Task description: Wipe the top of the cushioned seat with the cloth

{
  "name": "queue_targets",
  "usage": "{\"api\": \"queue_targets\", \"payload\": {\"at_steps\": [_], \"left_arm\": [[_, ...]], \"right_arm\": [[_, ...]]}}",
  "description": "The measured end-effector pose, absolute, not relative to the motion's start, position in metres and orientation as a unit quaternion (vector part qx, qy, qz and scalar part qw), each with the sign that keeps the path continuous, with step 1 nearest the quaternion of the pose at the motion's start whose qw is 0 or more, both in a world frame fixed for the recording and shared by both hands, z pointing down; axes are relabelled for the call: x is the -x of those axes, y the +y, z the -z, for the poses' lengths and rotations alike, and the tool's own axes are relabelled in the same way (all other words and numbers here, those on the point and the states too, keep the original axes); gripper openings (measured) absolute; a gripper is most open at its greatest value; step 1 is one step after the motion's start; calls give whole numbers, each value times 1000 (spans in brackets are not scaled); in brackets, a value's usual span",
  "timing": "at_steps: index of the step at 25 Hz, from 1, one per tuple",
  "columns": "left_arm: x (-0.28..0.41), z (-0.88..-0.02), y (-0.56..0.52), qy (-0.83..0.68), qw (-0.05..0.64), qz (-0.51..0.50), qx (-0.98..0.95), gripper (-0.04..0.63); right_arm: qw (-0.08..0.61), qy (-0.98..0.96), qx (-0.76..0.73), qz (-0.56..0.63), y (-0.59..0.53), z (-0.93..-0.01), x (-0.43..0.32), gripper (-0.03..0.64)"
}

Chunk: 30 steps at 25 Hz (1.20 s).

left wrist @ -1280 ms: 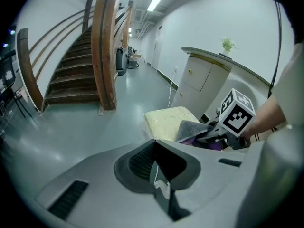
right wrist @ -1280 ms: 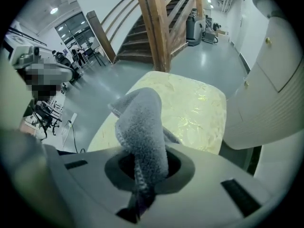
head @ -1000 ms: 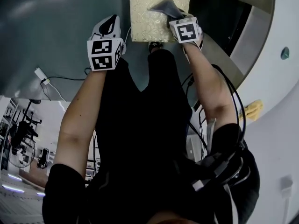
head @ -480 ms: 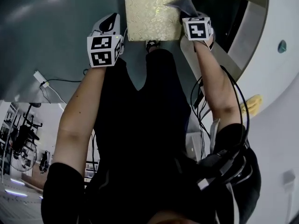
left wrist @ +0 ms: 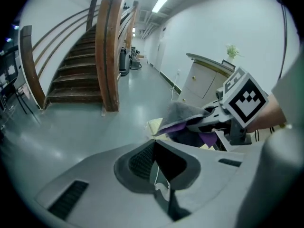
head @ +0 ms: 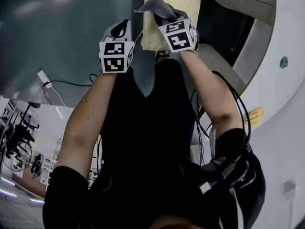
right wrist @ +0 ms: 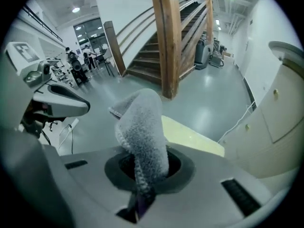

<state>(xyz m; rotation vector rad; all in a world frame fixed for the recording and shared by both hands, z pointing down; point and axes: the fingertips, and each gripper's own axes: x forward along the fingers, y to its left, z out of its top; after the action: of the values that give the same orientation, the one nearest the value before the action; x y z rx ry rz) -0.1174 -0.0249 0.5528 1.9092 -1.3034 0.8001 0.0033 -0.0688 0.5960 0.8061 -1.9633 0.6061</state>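
Observation:
The cushioned seat (head: 178,6) is a pale yellow patterned block at the top centre of the head view. My right gripper (head: 163,17) is over its near left part, shut on a grey cloth (head: 155,5) that stands up out of the jaws. In the right gripper view the cloth (right wrist: 141,129) fills the jaws, with the seat (right wrist: 192,137) just behind. My left gripper (head: 122,27) hangs left of the seat over the floor, jaws shut on nothing. From the left gripper view the cloth (left wrist: 183,112) and a corner of the seat (left wrist: 156,126) show ahead.
The floor is glossy grey-green; a white plug and cable (head: 45,78) lie on it at the left. A curved white counter (head: 267,56) stands to the right of the seat. A wooden staircase (left wrist: 76,56) rises beyond. People (right wrist: 76,61) stand far off.
My right gripper has carried the cloth from the seat's right edge across to its near left part. The left gripper has barely moved.

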Motion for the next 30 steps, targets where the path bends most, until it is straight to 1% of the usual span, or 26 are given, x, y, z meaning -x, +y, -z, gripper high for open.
{"api": "queue_targets", "payload": {"at_steps": [5, 10, 12, 17, 24, 30], "left_arm": [[143, -561, -23, -524, 340, -297, -723, 5], [164, -577, -15, -537, 355, -295, -706, 5], [170, -580, -11, -542, 350, -302, -702, 5], [171, -588, -10, -546, 346, -306, -699, 5], [140, -583, -22, -521, 343, -293, -725, 5], [117, -583, -32, -506, 340, -298, -734, 5]], "right_arm": [[461, -806, -285, -239, -66, -626, 58, 32], [518, -799, -239, -189, -55, -674, 80, 32], [527, -791, -240, -200, -53, -688, 75, 32], [514, -797, -227, -221, -55, -692, 67, 31], [508, -794, -237, -237, -58, -687, 45, 31], [508, -779, -267, -251, -64, -687, -3, 31]]}}
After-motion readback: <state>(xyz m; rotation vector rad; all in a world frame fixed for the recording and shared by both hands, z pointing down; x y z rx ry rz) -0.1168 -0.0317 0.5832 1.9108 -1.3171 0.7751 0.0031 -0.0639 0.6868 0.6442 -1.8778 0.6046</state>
